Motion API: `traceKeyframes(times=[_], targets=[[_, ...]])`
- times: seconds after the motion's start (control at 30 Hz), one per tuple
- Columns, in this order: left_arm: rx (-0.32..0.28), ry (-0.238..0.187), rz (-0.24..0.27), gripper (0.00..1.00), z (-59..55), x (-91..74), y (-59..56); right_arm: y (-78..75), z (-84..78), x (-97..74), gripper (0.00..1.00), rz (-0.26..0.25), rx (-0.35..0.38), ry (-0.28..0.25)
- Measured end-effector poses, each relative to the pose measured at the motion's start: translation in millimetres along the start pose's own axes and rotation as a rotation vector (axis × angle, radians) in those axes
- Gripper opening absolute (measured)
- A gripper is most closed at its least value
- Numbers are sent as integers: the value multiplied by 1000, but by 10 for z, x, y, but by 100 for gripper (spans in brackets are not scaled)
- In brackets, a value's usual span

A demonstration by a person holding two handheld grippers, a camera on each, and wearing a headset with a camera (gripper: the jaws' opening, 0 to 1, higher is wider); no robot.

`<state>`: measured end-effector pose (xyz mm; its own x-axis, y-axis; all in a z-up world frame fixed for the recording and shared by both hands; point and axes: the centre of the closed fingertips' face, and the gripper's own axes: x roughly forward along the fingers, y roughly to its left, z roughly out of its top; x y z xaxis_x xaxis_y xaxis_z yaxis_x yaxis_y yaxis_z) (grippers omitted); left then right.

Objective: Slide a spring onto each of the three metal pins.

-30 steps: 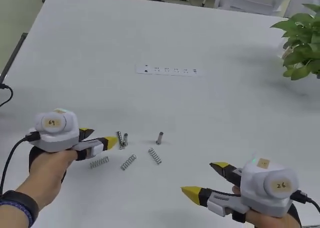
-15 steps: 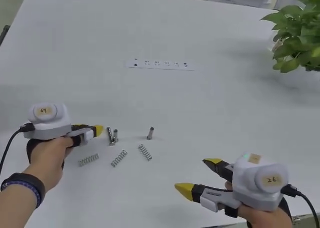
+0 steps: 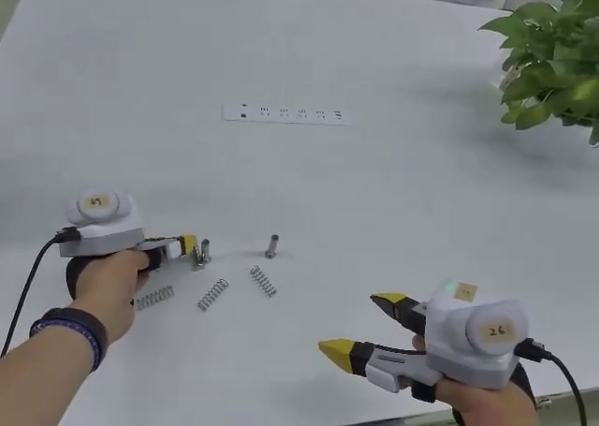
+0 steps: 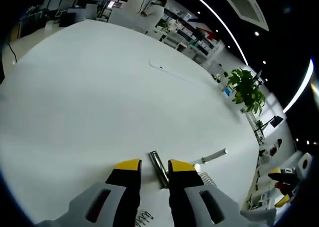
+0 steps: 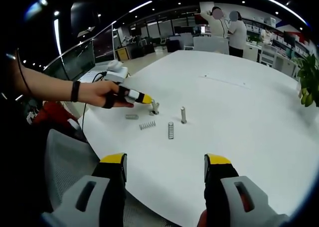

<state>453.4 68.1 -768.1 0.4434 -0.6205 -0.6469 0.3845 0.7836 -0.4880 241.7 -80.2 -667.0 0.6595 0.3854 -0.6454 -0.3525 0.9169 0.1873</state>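
Two metal pins (image 3: 201,254) sit close together just past the tips of my left gripper (image 3: 187,246); a third pin (image 3: 272,246) stands further right. In the left gripper view one pin (image 4: 159,168) lies in the narrow gap between the yellow fingertips (image 4: 127,165), not visibly clamped, so my left gripper (image 4: 155,166) is open. The third pin (image 4: 214,155) is off to the right. Three springs (image 3: 155,298) (image 3: 213,294) (image 3: 262,281) lie flat on the white table in front of the pins. My right gripper (image 3: 360,326) hovers wide open near the front edge, empty, well right of the springs (image 5: 170,130).
A white power strip (image 3: 285,114) lies across the middle of the table (image 3: 393,192). A potted green plant (image 3: 552,56) stands at the far right. The front table edge runs just under the right gripper. A black cable (image 3: 28,276) trails from the left gripper.
My left gripper has closed in on the pair of pins and its jaws have narrowed. The right gripper stays about where it was. The camera view has shifted a little.
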Motion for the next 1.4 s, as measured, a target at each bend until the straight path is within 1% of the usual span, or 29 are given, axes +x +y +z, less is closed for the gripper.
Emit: traceKeyframes(times=[0.1, 0.2, 0.23, 0.33, 0.4, 0.53, 0.67, 0.7, 0.77, 0.9, 1.0, 1.07, 1.1, 1.13, 1.17, 1.23, 1.27, 1.3, 1.4], targets=[[30, 2, 5, 16, -1, 39, -28, 0, 1, 0, 61, 1, 0, 1], [76, 22, 17, 17, -25, 86, -47, -9, 2, 0, 61, 0, 1, 2], [96, 36, 23, 17, -43, 106, -48, -14, 1, -1, 61, 0, 0, 4], [140, 39, 28, 16, -29, 147, -68, -33, 4, -5, 61, -2, 0, 5], [184, 48, 42, 15, -21, 163, -53, -48, 5, -11, 61, -4, 0, 6], [237, 62, 55, 13, -8, 181, -49, -67, -2, -20, 61, -8, 3, 8], [293, 74, 71, 9, -9, 181, -16, -71, -10, -18, 61, -8, 3, 12], [295, 78, 69, 9, -17, 180, -19, -69, -9, -17, 61, -8, 4, 12], [319, 86, 74, 8, -17, 176, -9, -60, -8, -10, 61, -7, 4, 12], [338, 107, 88, 4, -28, 146, 36, -40, 4, 10, 61, -3, 1, 11], [349, 118, 95, 4, -32, 113, 74, -27, 20, 17, 61, -2, 2, 7], [363, 123, 109, 3, -29, 83, 116, -25, 26, 21, 61, -2, 2, 5], [385, 129, 118, 3, -28, 69, 140, -24, 25, 23, 61, -2, 2, 5], [393, 136, 119, 3, -35, 60, 146, -22, 25, 25, 61, -1, 1, 5], [414, 150, 130, 3, -49, 35, 169, -20, 26, 26, 61, 0, 0, 5], [467, 172, 156, 2, -49, -4, 224, -16, 26, 26, 61, 0, 1, 4], [496, 169, 167, 2, -20, -4, 249, -17, 26, 26, 61, 0, 1, 4], [515, 188, 172, 1, -38, -18, 258, -17, 23, 26, 61, -1, 3, 3], [566, 202, 173, 1, -18, 3, 269, -12, 10, 26, 61, 1, 1, 6]])
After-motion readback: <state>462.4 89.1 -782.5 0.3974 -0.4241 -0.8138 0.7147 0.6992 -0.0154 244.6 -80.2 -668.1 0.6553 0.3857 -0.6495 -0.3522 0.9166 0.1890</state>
